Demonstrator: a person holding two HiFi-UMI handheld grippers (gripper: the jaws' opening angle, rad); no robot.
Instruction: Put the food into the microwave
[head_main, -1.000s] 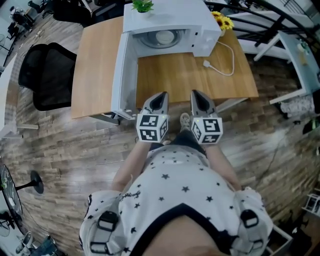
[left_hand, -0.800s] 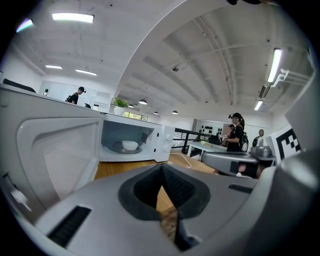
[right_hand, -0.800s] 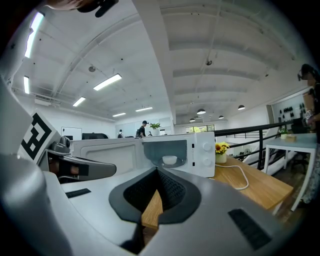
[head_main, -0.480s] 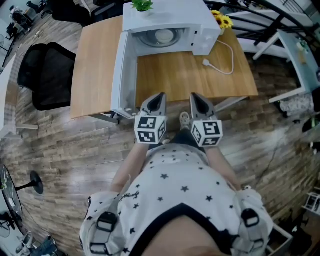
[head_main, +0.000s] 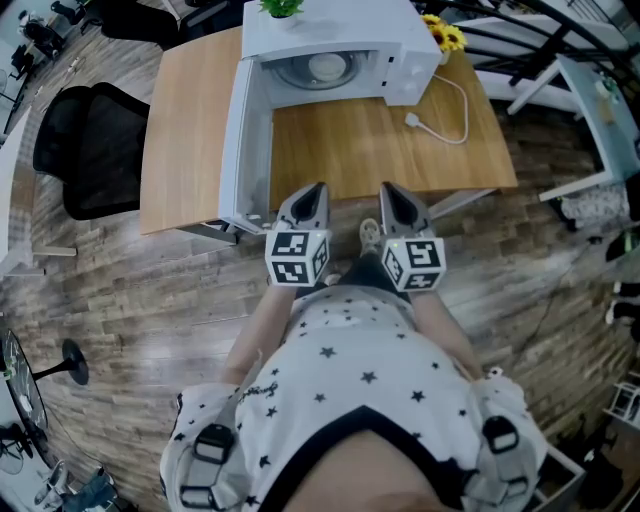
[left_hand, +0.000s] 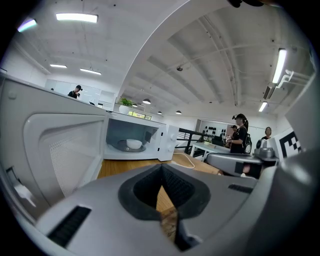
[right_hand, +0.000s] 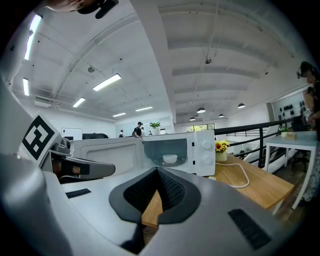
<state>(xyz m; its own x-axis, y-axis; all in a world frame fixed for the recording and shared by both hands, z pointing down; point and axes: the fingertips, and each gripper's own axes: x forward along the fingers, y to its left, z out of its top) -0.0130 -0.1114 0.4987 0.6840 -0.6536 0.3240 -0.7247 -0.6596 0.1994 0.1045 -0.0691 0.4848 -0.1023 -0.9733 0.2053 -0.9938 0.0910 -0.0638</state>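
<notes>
1. Change check: compared with the two preceding head views, nothing material has changed. Both tools hold at the near edge of the table (head_main: 390, 150), and the scene has only slid slightly in the picture.
2. Microwave door (head_main: 243, 140): swung fully open, at 11 o'clock from the left gripper.
3. Left gripper (head_main: 318, 190): tongs pressed together, nothing between them.
4. Bowl (head_main: 328, 68): white, seated on the turntable inside the microwave (head_main: 405, 55), at 12 o'clock from both grippers and well apart from them. Its contents cannot be made out.
5. Right gripper (head_main: 388, 190): tongs pressed together, empty.
6. Assessment: the load appears to be in place and both tools are idle. The open door is probably the only remaining item, and it lies nearest the left gripper.
</notes>
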